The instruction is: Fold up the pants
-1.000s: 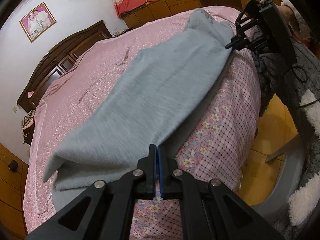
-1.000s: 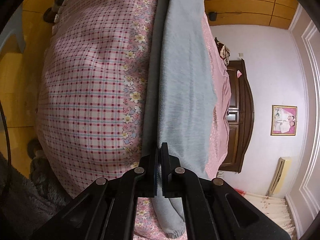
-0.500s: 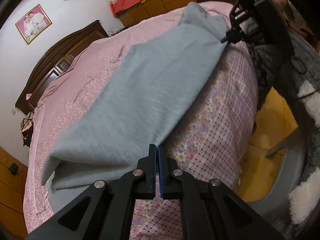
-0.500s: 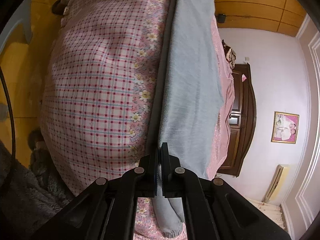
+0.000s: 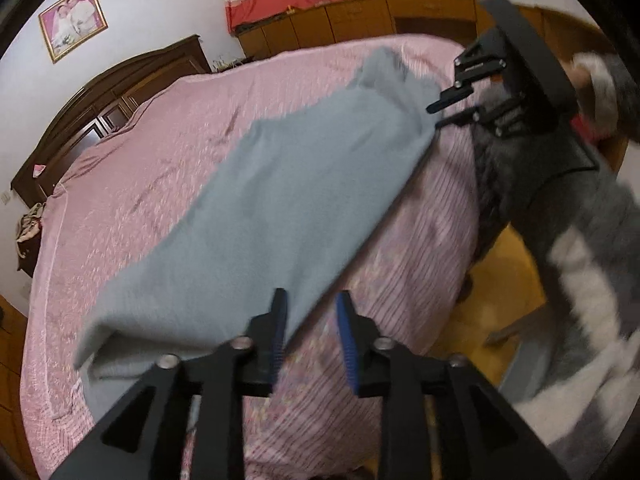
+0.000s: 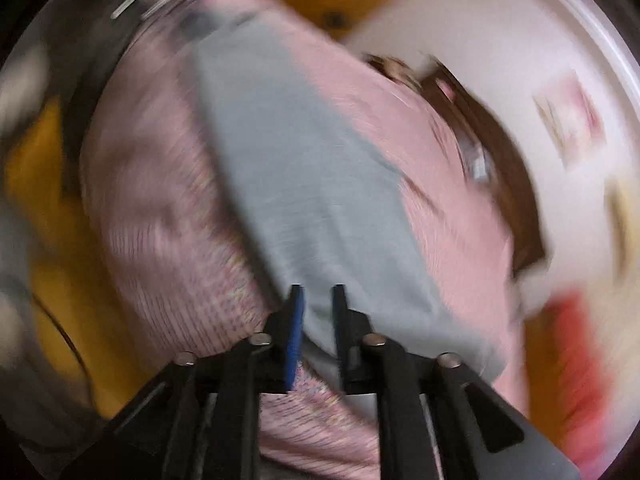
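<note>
Both claws gaped wide, nothing held: left gripper [image 5: 310,314], right gripper [image 6: 316,312]. Grey knit pants [image 5: 280,208] lay lengthwise-folded on pink bedspread [image 5: 132,184]. Best regrip cuff end squarely before cross-fold.

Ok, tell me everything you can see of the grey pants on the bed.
The grey pants, of a soft knit-looking fabric, lie folded lengthwise into one long narrow strip, slantwise across the pink bedspread near its checked edge. One end shows stacked layers; the far end is bunched. The left gripper is open at the near end, and the right gripper is open at the other. Neither grips the cloth. Motion blur hides seams and the waistband.
</note>
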{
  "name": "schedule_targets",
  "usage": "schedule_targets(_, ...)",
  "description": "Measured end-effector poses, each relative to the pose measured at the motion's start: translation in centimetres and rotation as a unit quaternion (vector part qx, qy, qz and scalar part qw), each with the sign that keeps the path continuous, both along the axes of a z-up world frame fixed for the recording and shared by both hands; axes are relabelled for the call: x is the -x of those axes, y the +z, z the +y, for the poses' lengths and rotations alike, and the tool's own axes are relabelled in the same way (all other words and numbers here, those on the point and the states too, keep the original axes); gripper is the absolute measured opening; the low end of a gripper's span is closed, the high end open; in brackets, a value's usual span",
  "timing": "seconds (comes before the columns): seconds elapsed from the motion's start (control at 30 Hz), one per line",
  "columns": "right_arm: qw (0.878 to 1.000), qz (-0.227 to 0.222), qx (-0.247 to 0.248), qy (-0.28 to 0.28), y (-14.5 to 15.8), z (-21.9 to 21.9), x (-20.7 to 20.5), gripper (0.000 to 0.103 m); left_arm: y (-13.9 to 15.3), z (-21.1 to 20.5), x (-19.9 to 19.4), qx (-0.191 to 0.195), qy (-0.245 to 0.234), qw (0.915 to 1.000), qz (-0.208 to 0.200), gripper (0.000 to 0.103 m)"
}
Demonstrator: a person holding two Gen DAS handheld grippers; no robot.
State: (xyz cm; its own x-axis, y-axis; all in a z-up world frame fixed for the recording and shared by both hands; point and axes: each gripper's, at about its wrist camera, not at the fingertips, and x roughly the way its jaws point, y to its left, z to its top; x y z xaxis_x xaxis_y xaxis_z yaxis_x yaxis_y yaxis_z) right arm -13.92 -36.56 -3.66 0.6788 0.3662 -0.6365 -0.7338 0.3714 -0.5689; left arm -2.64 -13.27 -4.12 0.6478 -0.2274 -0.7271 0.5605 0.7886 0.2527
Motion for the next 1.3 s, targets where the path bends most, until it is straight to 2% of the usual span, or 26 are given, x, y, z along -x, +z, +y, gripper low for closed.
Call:
schedule_targets(0.03,0.996,0.053,-0.064,-0.042,1.5,-1.6,-1.5,0.020,0.8,-0.6,-0.3,0.009,-0.002,0.9999,-0.009,0.036)
schedule_targets(0.07,0.988,0.088,-0.106,-0.064,2.4,-2.8,-2.6,0.020,1.4,-1.2,-0.7,0.017,-0.005,0.9997,-0.016,0.038)
schedule_targets(0.1,0.970,0.137,-0.176,-0.095,3.5,-5.0,-4.1,0.020,1.9,-1.8,-1.1,0.025,-0.010,0.9994,-0.022,0.038)
schedule_targets(0.13,0.957,0.160,-0.213,-0.112,4.0,-6.4,-5.1,0.020,2.3,-2.6,-1.7,0.036,-0.017,0.9987,-0.032,0.038)
schedule_targets(0.2,0.910,0.217,-0.312,-0.164,4.8,-10.4,-7.7,0.025,2.8,-3.9,-3.0,0.052,-0.013,0.9974,-0.049,0.039)
schedule_targets(0.23,0.877,0.249,-0.364,-0.192,4.7,-13.0,-9.3,0.030,2.8,-4.6,-3.7,0.061,-0.009,0.9968,-0.052,0.040)
schedule_targets(0.3,0.825,0.299,-0.425,-0.224,3.8,-17.2,-11.8,0.035,2.5,-6.1,-5.1,0.079,-0.009,0.9954,-0.053,0.040)
schedule_targets(0.33,0.817,0.304,-0.430,-0.234,3.5,-18.4,-12.6,0.035,2.2,-7.0,-5.7,0.087,-0.010,0.9947,-0.054,0.040)
schedule_targets(0.37,0.818,0.305,-0.425,-0.239,3.1,-19.5,-13.3,0.036,1.9,-7.6,-6.2,0.091,-0.011,0.9944,-0.052,0.040)
schedule_targets(0.47,0.844,0.317,-0.387,-0.196,2.7,-21.3,-14.9,0.036,0.5,-9.0,-7.5,0.098,-0.012,0.9943,-0.039,0.040)
schedule_targets(0.5,0.862,0.305,-0.370,-0.166,3.2,-21.3,-14.9,0.036,0.1,-9.0,-7.9,0.098,-0.006,0.9946,-0.034,0.040)
schedule_targets(0.53,0.886,0.275,-0.343,-0.146,3.6,-21.1,-14.7,0.037,-0.3,-9.1,-8.1,0.099,-0.001,0.9947,-0.028,0.040)
schedule_targets(0.6,0.916,0.247,-0.290,-0.126,3.4,-20.6,-15.0,0.039,-1.1,-9.1,-8.8,0.104,0.009,0.9945,-0.013,0.040)
schedule_targets(0.63,0.915,0.261,-0.279,-0.125,3.0,-20.5,-15.5,0.039,-1.6,-9.2,-9.0,0.104,0.015,0.9944,-0.006,0.040)
schedule_targets(0.67,0.908,0.292,-0.273,-0.122,2.2,-20.6,-16.4,0.039,-2.1,-9.3,-9.0,0.101,0.021,0.9946,-0.003,0.040)
schedule_targets(0.7,0.906,0.303,-0.271,-0.121,1.7,-20.5,-16.8,0.039,-2.5,-9.2,-8.9,0.094,0.026,0.9952,-0.003,0.040)
schedule_targets(0.83,0.906,0.299,-0.283,-0.095,1.0,-20.9,-17.7,0.039,-4.0,-9.2,-8.7,0.069,0.022,0.9973,0.010,0.040)
schedule_targets(1.0,0.872,0.356,-0.329,-0.073,1.8,-22.6,-19.9,0.039,-4.3,-9.1,-8.3,0.049,0.012,0.9987,0.006,0.040)
schedule_targets(1.07,0.876,0.355,-0.318,-0.075,1.5,-21.9,-20.5,0.037,-4.3,-9.0,-8.3,0.047,0.014,0.9988,0.005,0.040)
schedule_targets(1.1,0.880,0.354,-0.307,-0.082,1.3,-21.6,-20.6,0.032,-4.4,-8.9,-8.4,0.049,0.015,0.9987,0.005,0.040)
schedule_targets(1.13,0.884,0.352,-0.293,-0.092,0.9,-21.2,-20.7,0.021,-4.5,-8.9,-8.5,0.050,0.016,0.9986,0.006,0.040)
schedule_targets(1.2,0.886,0.356,-0.281,-0.097,0.5,-20.8,-20.4,0.021,-4.5,-8.9,-8.4,0.049,0.017,0.9987,0.004,0.041)
schedule_targets(1.3,0.889,0.351,-0.283,-0.077,1.9,-20.4,-19.1,0.020,-4.6,-9.2,-8.1,0.039,0.012,0.9992,-0.004,0.042)
